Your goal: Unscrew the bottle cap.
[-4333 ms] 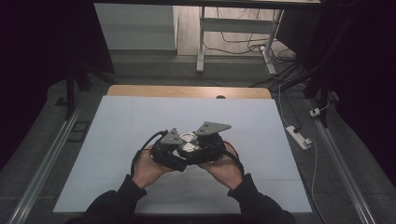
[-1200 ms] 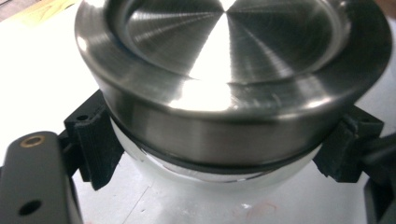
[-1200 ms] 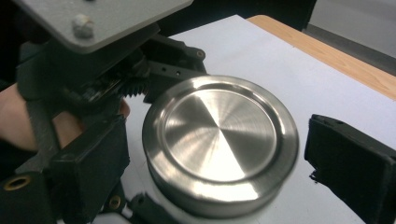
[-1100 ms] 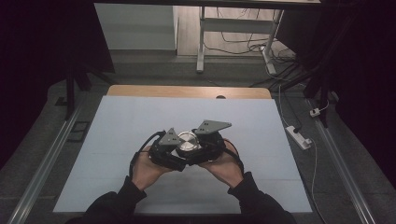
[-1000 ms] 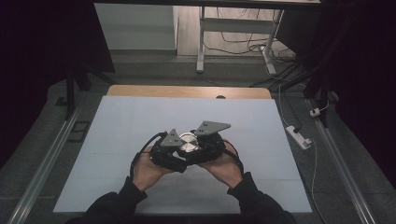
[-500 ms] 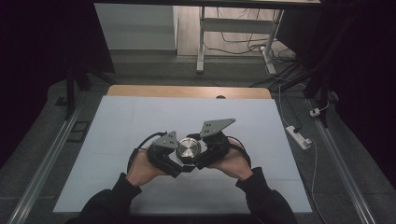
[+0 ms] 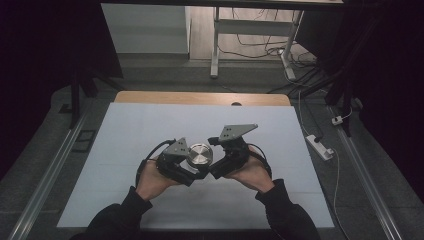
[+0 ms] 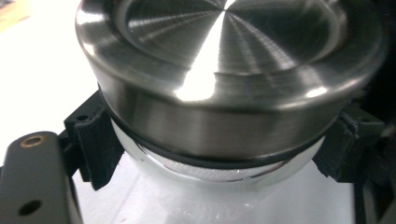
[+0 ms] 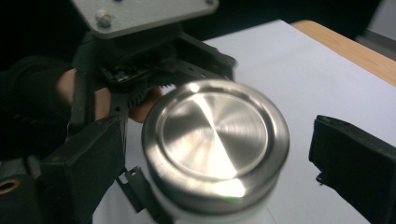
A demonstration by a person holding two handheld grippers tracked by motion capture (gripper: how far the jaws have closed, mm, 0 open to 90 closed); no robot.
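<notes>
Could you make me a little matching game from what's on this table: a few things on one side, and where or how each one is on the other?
Things:
1. metal lid
2. left gripper
3. right gripper
4. white sheet

States:
A. jaws apart on either side of the lid, having just opened
B. covers the wooden tabletop
C. shiny, atop the white container
D. clamped on the container below the lid

Pairs: 1-C, 2-D, 3-A, 4-B

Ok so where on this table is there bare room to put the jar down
The white mat is bare between the grippers and the wooden strip at its far edge, and along both side edges. The middle is crowded: the left gripper holds the steel-lidded jar, with the right gripper right beside it.
</notes>
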